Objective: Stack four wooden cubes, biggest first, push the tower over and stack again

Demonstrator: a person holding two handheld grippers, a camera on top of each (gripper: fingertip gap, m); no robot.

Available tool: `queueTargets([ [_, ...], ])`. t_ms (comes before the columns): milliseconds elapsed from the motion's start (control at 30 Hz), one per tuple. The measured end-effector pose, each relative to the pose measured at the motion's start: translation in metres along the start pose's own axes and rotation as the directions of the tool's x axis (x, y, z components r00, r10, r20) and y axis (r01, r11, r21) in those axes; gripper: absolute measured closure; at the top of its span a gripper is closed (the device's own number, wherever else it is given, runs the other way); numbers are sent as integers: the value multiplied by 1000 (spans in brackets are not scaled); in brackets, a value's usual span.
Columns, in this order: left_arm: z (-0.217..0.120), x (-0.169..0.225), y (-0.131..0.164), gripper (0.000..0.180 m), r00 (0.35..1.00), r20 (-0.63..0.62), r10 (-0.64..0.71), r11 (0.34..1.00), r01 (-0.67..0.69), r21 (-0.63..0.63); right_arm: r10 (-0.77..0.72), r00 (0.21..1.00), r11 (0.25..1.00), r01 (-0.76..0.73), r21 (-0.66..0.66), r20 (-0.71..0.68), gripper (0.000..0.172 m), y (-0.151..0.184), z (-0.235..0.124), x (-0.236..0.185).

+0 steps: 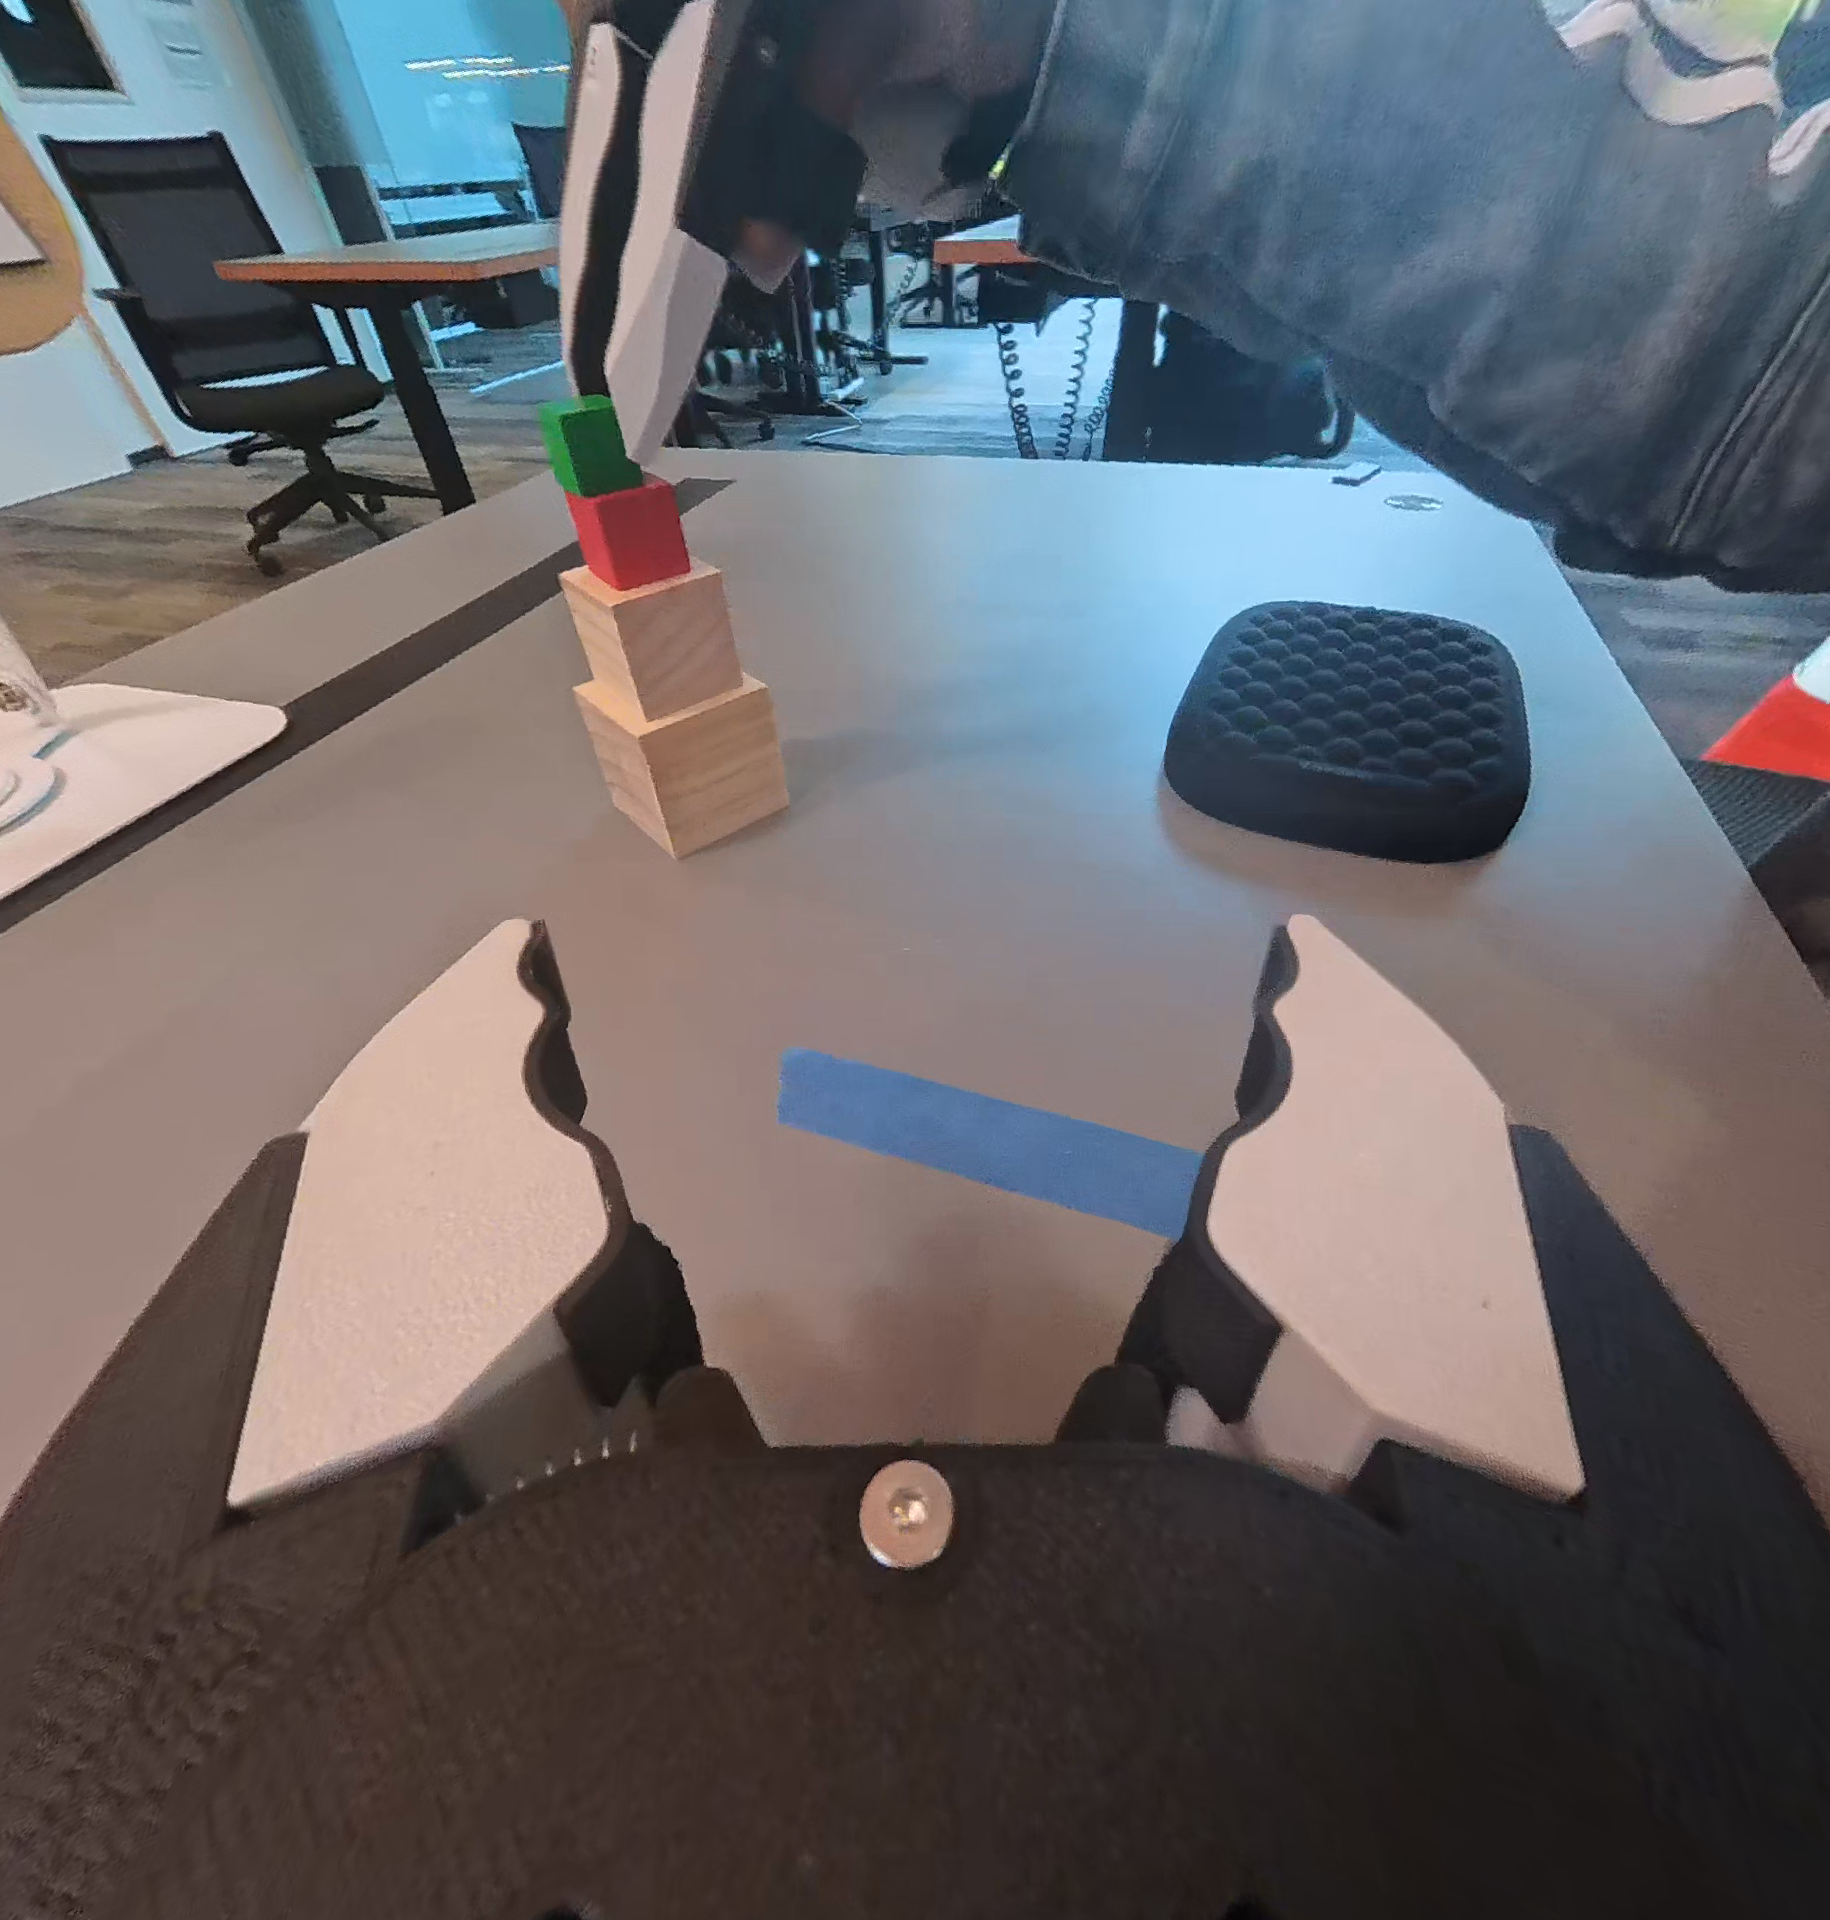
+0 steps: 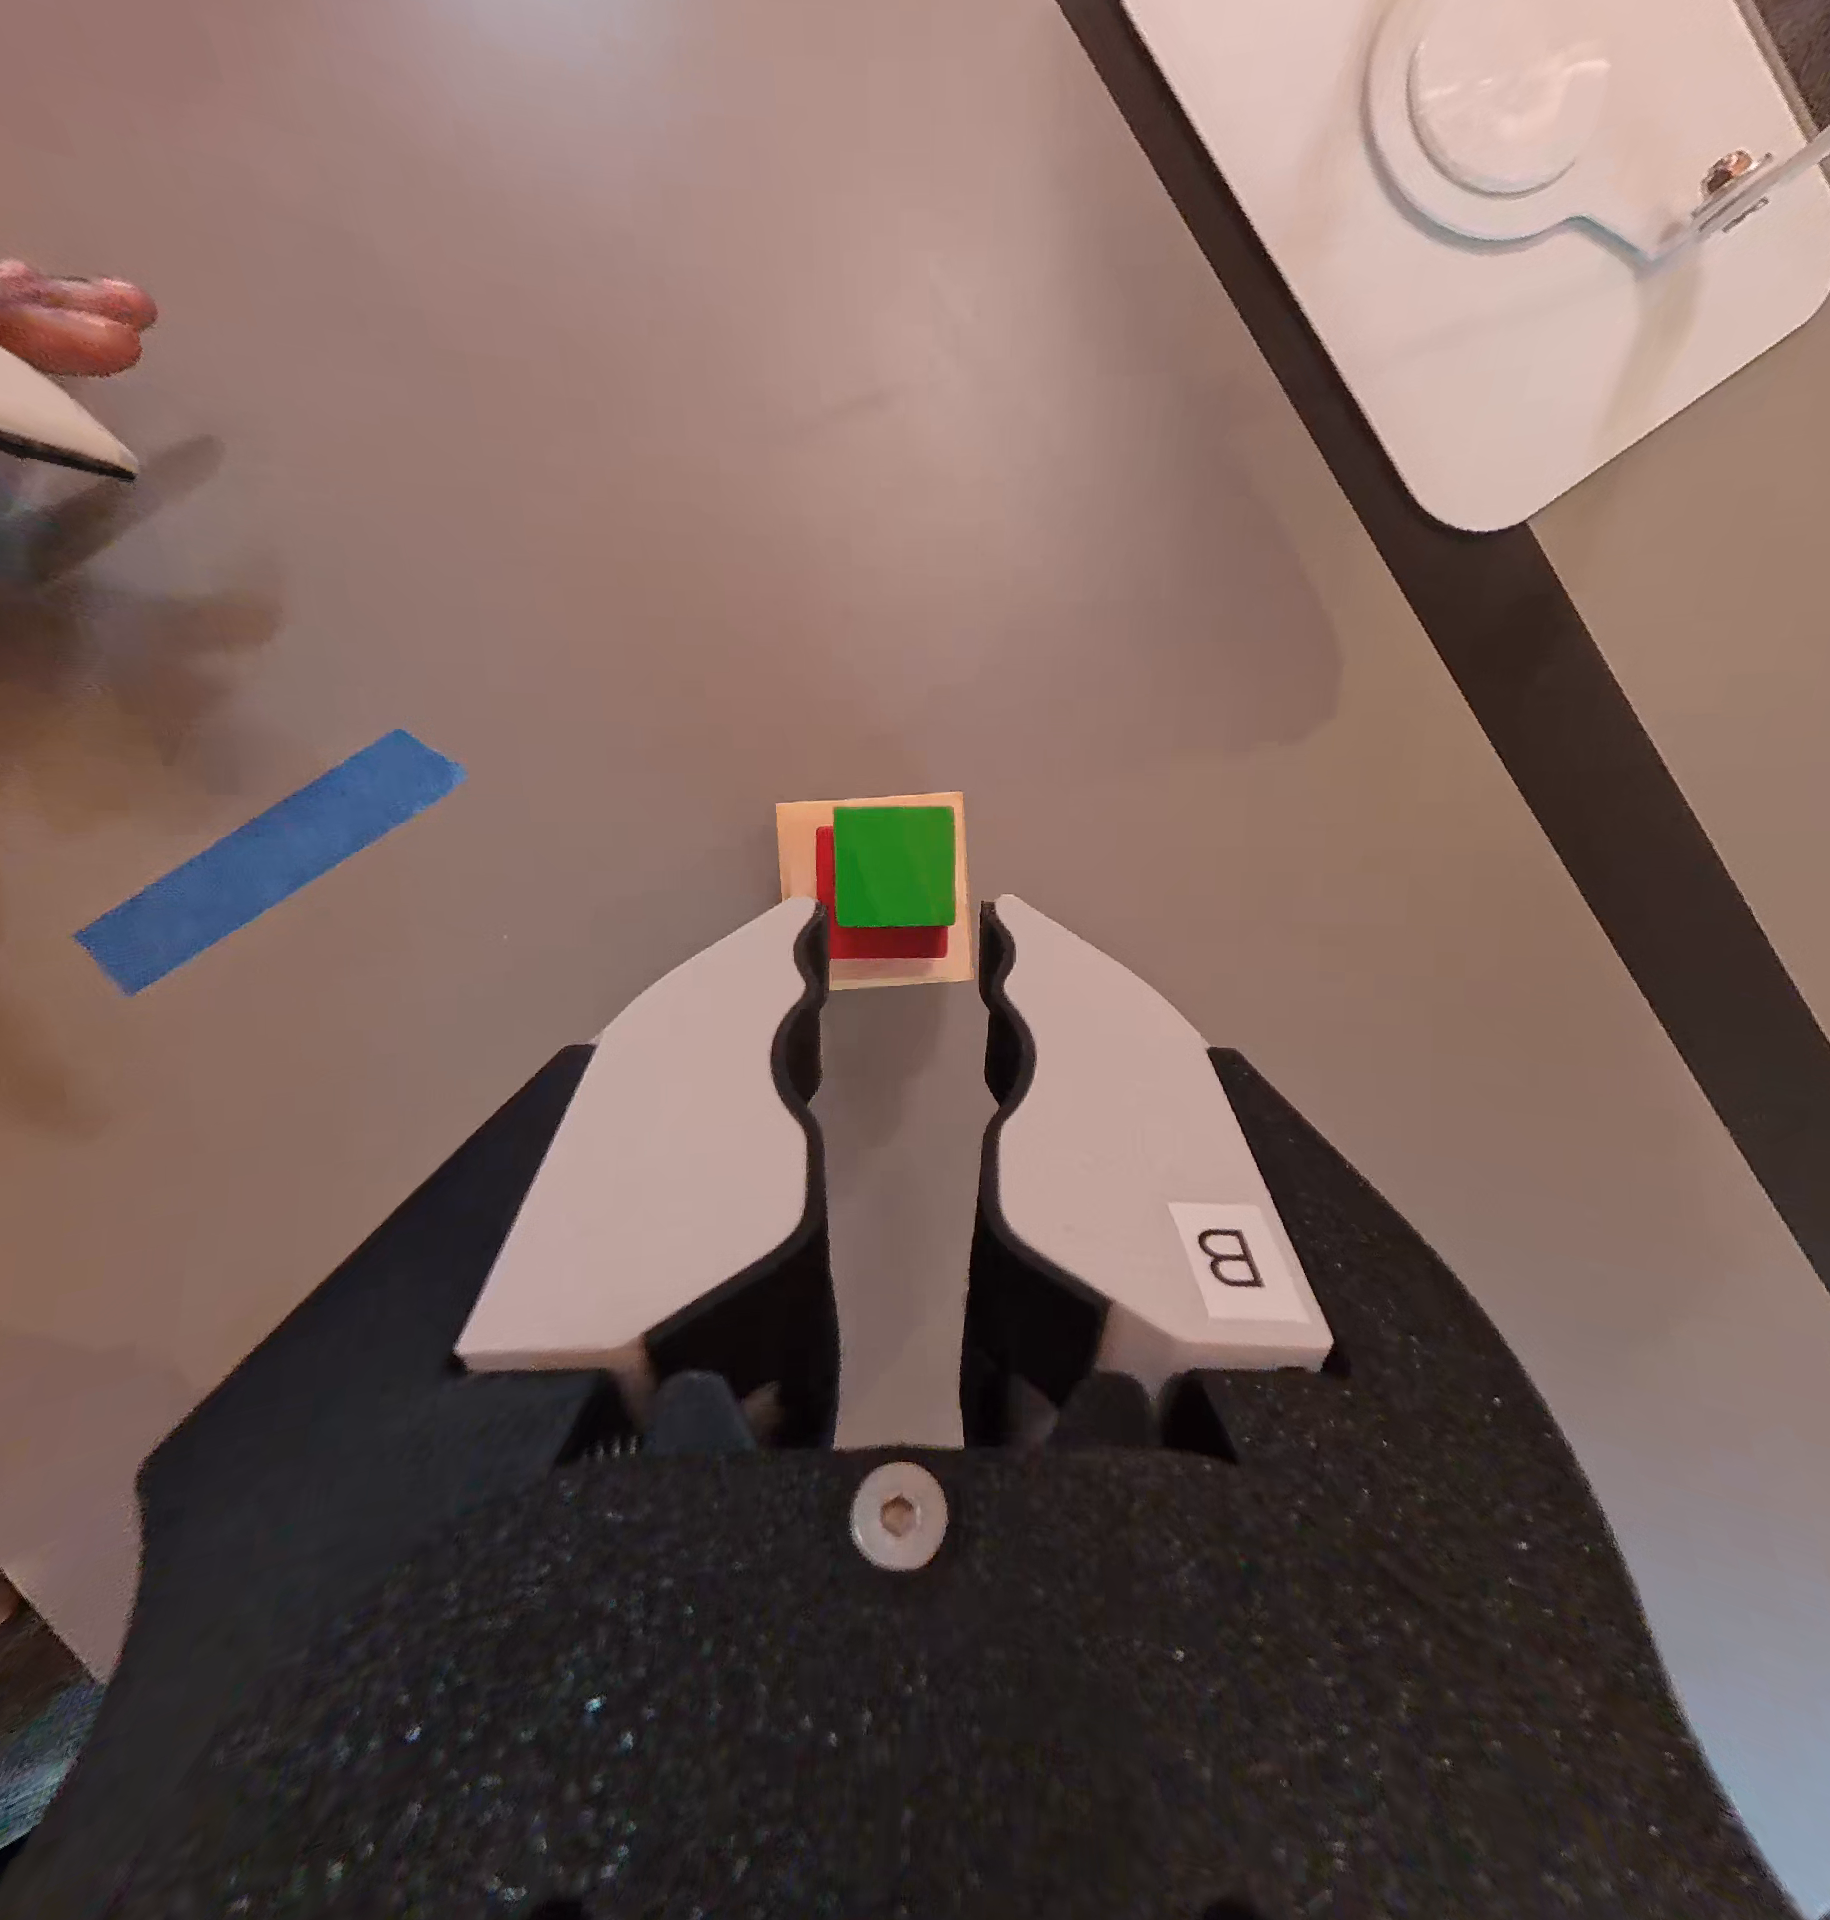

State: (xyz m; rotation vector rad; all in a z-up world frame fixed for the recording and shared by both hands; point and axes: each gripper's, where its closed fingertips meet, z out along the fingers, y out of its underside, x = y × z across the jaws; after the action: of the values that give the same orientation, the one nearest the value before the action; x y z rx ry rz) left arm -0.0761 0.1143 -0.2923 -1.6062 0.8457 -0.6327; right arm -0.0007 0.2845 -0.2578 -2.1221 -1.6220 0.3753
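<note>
Green cube (image 2: 893,865) tops all four, right gripper (image 2: 900,914) parted just above it, left gripper (image 1: 911,935) wide apart; toppling and restacking seemingly remain.

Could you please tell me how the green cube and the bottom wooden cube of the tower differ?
The green cube is painted and the smallest; the bottom cube is bare pale wood and the largest. The green cube tops the tower, sitting off-centre on the red cube; the bottom cube rests on the grey table. The open right gripper hovers by the green cube, far from the bottom cube. Both are upright cubes.
</note>
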Motion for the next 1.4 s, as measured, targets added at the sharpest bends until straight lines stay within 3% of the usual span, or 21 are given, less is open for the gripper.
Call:
queueTargets([
  [167,3,-6,5,57,999,8,-49,999,49,2,-2,1000,998,2,61,-8,142,-1,-8,-1],
  [600,-9,-12,-18,57,998,17,-68,986,64,156,-8,1000,988,9,152,-9,136,9,-14,-25],
  [767,-11,-16,-19,57,996,34,-79,982,72,172,16,1000,957,-12,289,-9,108,5,-24,-34],
  [867,-8,-15,-16,57,997,39,-67,986,60,155,53,998,909,-41,414,-17,82,5,-27,-41],
  [967,-6,-13,-17,56,997,50,-52,990,45,133,105,993,865,-68,497,-46,67,12,-28,-48],
  [1167,-9,-31,-16,55,978,209,-6,998,-7,63,131,976,764,12,645,-174,44,20,-25,-71],
  [1233,-9,-40,-17,56,958,287,1,1000,-9,28,140,965,748,42,662,-220,44,26,-18,-78],
  [1400,-14,-53,-33,61,862,504,-55,996,10,92,180,939,717,79,693,-294,47,31,-13,-91],
])
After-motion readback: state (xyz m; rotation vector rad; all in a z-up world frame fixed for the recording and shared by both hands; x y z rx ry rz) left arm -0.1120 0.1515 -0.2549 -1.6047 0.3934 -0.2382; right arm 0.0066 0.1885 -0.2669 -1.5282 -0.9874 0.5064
